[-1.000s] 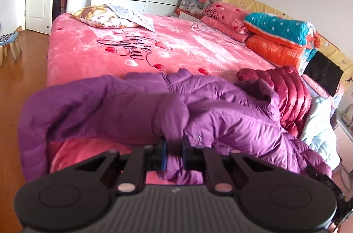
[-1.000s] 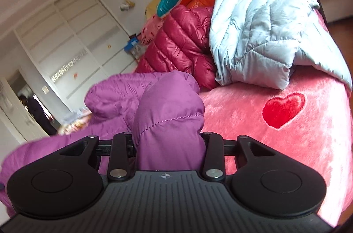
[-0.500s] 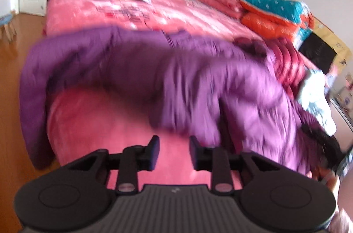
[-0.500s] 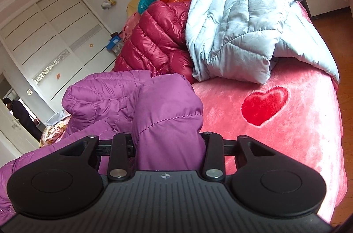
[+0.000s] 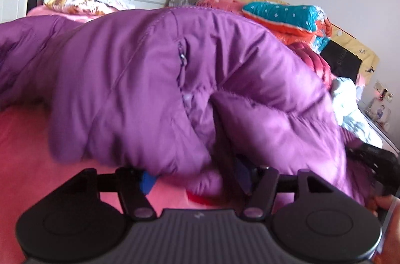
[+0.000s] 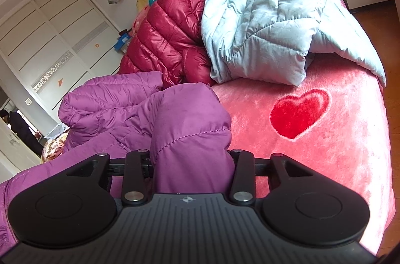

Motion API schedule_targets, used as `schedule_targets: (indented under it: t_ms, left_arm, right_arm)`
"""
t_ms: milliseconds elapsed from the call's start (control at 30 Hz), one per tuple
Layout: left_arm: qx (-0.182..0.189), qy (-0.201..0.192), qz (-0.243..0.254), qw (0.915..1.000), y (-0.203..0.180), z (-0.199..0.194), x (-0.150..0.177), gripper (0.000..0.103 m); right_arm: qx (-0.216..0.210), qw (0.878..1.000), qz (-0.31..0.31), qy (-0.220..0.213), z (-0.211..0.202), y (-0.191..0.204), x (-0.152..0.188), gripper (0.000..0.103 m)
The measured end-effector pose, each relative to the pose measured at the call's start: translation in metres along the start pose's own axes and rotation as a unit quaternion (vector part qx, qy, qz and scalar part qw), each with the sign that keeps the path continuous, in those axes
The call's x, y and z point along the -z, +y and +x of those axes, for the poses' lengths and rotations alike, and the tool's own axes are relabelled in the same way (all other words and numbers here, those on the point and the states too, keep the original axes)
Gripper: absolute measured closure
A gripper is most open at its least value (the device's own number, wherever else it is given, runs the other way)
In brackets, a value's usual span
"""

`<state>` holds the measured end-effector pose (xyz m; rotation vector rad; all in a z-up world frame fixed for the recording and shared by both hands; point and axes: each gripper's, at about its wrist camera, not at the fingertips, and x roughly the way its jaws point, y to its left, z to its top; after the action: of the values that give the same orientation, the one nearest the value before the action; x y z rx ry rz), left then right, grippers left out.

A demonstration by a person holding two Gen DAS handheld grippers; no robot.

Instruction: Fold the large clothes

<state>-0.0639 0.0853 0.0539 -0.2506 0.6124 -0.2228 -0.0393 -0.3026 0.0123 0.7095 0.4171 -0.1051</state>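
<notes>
Likely home bedroom: bed (image 6: 337,139), wardrobe (image 6: 50,39).

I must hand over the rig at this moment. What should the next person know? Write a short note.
Right gripper: shut on a fold of the purple jacket.
Left gripper: jaws open, purple fabric between and over them, no clamp visible.
The jacket lies bunched at the near edge of the pink bed. The red jacket and the light blue jacket lie heaped behind it.
Done: no neat fold yet. Left: fold all three.

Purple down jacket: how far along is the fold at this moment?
Barely started. The purple jacket lies bunched on the pink bedspread, no neat fold visible. In hand: right gripper clamps a padded end; left gripper is open at its edge. The maroon jacket and pale blue jacket lie unfolded.
</notes>
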Motion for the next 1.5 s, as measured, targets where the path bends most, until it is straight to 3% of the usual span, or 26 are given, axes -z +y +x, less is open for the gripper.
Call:
schedule_targets:
  t_ms: [133,200,267,367,500,700,1100,1233,1433,1500]
  left_arm:
    - [-0.004,-0.002,-0.01,0.9999,0.003,0.018,-0.005,0.046]
    - [-0.002,0.003,-0.015,0.9999,0.004,0.022,-0.009,0.066]
    - [-0.001,0.009,-0.015,0.9998,0.002,0.022,-0.013,0.078]
    - [-0.001,0.019,-0.008,0.9998,-0.001,0.01,-0.018,0.088]
    - [0.007,0.04,-0.006,0.9992,-0.004,-0.01,-0.025,0.094]
    - [0.051,0.058,-0.013,0.997,-0.004,-0.063,-0.032,0.097]
    - [0.099,0.054,-0.072,0.991,0.027,-0.161,-0.026,0.098]
    - [0.097,0.073,-0.088,0.9887,0.039,-0.179,-0.019,0.098]
    - [0.072,0.116,-0.083,0.9872,0.045,-0.185,-0.008,0.097]
    - [0.054,0.134,-0.079,0.9863,0.047,-0.182,-0.003,0.094]
  right_arm:
    - [0.006,1.0,0.003,0.011,0.005,-0.003,-0.001,0.043]
    - [0.005,1.0,0.006,0.018,0.008,-0.005,-0.001,0.038]
    - [0.003,1.0,0.013,0.025,0.01,-0.007,0.0,0.037]
    - [-0.001,0.999,0.019,0.03,0.008,-0.008,0.001,0.038]
    - [-0.013,0.999,0.028,0.029,-0.004,-0.009,0.001,0.051]
    - [-0.04,0.997,0.059,0.021,-0.039,-0.01,0.002,0.062]
    - [-0.066,0.994,0.087,0.019,-0.131,0.009,0.005,0.065]
    - [-0.035,0.997,0.066,0.023,-0.155,0.013,0.009,0.066]
    - [0.065,0.997,0.015,0.032,-0.158,0.003,0.023,0.064]
    - [0.097,0.994,0.003,0.047,-0.155,-0.003,0.029,0.056]
